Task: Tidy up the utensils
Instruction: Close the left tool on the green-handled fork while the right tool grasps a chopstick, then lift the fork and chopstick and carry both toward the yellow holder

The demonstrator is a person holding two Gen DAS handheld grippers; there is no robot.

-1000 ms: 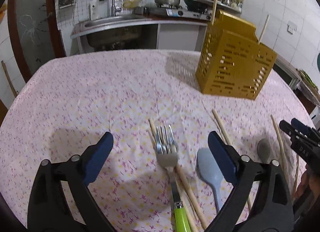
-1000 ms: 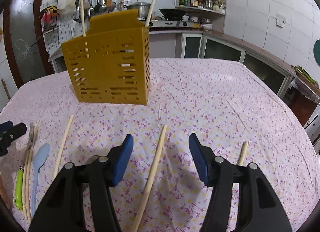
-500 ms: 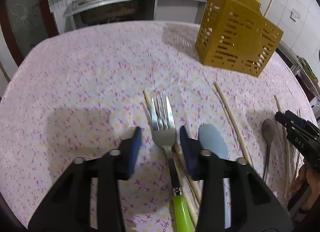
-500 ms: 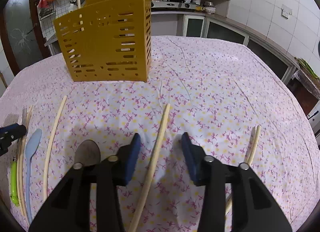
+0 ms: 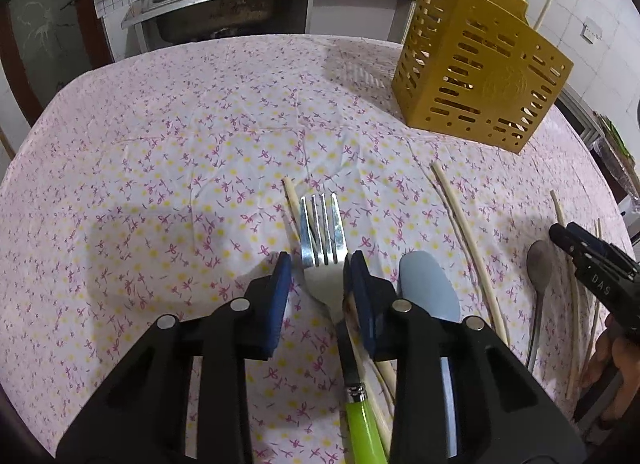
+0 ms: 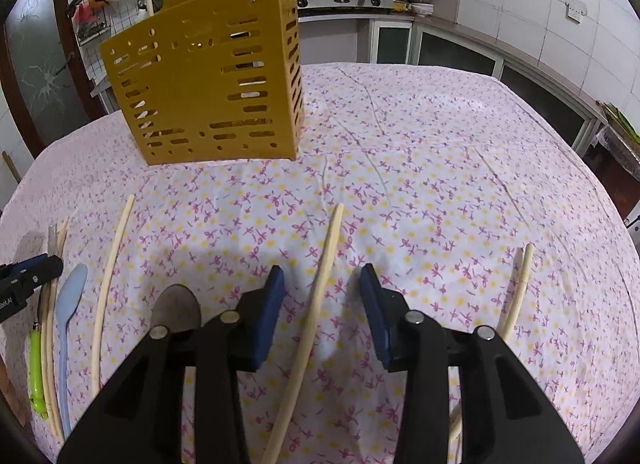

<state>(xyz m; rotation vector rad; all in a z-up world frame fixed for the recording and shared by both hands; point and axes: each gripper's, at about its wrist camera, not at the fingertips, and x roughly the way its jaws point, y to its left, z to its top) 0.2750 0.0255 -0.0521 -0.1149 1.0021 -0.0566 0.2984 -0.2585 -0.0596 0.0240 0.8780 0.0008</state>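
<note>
A steel fork (image 5: pixel 323 252) with a green handle lies on the flowered tablecloth over pale chopsticks. My left gripper (image 5: pixel 318 266) straddles the fork's head, its jaws narrowed close to both edges. A yellow slotted utensil holder (image 5: pixel 476 68) stands at the back right, with chopsticks standing in it; it also shows in the right wrist view (image 6: pixel 208 80). My right gripper (image 6: pixel 322 284) is low over a long chopstick (image 6: pixel 316 316) that lies between its partly closed jaws, with gaps on both sides.
A light blue spoon (image 5: pixel 430 292), a dark metal spoon (image 5: pixel 538 268) and loose chopsticks (image 5: pixel 468 248) lie right of the fork. Two more chopsticks (image 6: pixel 518 296) lie at the right. A kitchen counter with a sink and stove runs behind the table.
Both grippers have dropped lower and narrowed their jaws from wide open, the left around the fork head, the right around the chopstick.
</note>
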